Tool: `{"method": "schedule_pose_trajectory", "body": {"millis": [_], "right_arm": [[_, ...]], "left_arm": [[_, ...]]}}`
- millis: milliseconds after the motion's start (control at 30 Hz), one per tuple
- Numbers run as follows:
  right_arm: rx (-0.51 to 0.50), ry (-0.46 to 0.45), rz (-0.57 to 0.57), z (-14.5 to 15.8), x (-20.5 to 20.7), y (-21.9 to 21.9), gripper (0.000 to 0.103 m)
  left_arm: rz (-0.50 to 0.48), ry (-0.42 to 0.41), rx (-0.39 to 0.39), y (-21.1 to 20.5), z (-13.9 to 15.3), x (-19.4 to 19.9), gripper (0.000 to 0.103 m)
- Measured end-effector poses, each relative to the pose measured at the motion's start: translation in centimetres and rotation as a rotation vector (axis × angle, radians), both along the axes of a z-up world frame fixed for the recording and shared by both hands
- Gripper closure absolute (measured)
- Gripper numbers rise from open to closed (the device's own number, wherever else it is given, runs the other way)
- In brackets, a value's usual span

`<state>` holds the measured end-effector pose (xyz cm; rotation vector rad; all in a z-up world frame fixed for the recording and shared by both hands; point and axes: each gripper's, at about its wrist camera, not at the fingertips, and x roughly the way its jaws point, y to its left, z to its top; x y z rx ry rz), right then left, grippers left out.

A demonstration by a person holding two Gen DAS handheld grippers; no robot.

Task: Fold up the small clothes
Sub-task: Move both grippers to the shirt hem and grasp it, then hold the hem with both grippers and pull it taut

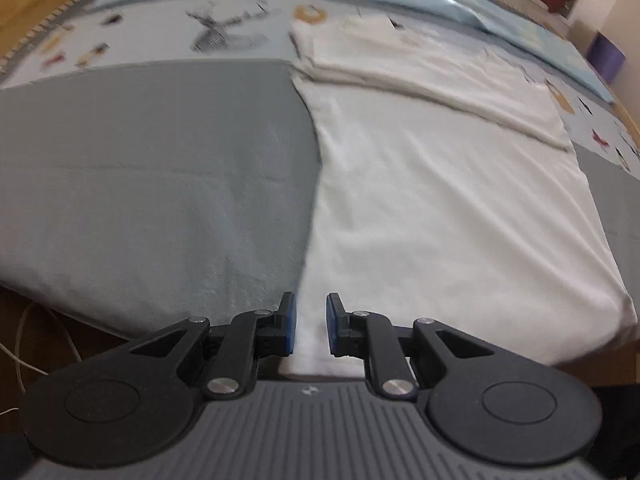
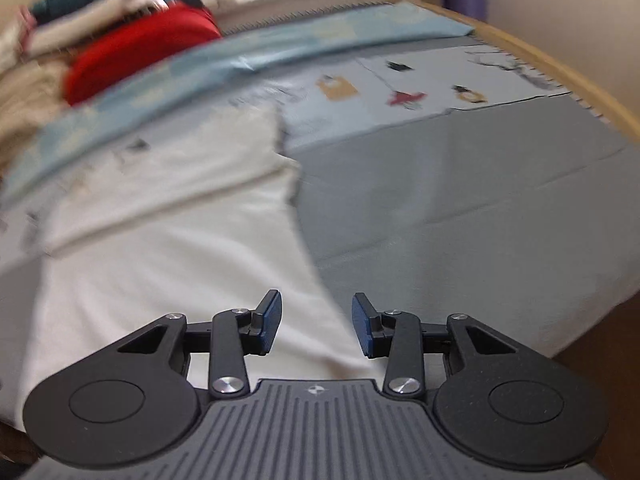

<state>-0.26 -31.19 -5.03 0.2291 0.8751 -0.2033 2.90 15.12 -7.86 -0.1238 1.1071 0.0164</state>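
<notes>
A white garment lies flat on the grey bed sheet, with its far part folded over into a thicker band. My left gripper is open and empty, low over the garment's near left edge. In the right wrist view the same white garment fills the left half, blurred. My right gripper is open and empty above the garment's near right edge, where it meets the grey sheet.
A light blue patterned blanket lies across the far side of the bed. A pile of clothes with a red item sits at the far left. A wooden bed frame runs along the right. A white cable hangs below the mattress edge.
</notes>
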Motion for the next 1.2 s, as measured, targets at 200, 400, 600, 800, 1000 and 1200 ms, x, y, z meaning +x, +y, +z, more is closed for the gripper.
{"method": "schedule_pose_trajectory", "body": {"millis": [200, 400, 600, 800, 1000, 1200], "right_arm": [[0.058, 0.185, -0.066, -4.4, 0.7, -2.1, 0.062], [0.061, 0.265, -0.049, -6.6, 1.1, -1.6, 0.061], [-0.011, 0.274, 0.013, -7.0, 1.7, -0.2, 0.051], [-0.003, 0.279, 0.057, -6.9, 1.4, 0.5, 0.059], [0.006, 0.251, 0.093, -6.4, 1.0, 1.0, 0.094], [-0.018, 0.266, 0.075, -6.6, 1.1, 1.0, 0.081]], "left_arm": [[0.063, 0.054, -0.019, 1.8, -2.0, 0.4, 0.084], [0.014, 0.085, 0.012, 0.4, -3.0, 0.7, 0.075], [0.003, 0.076, 0.028, 0.0, -3.0, 0.5, 0.089], [0.002, 0.053, 0.043, 0.1, -2.4, 0.6, 0.101], [0.065, 0.058, 0.047, 0.8, -2.1, 0.6, 0.097], [0.025, 0.099, 0.063, 0.0, -3.1, 1.0, 0.086]]}}
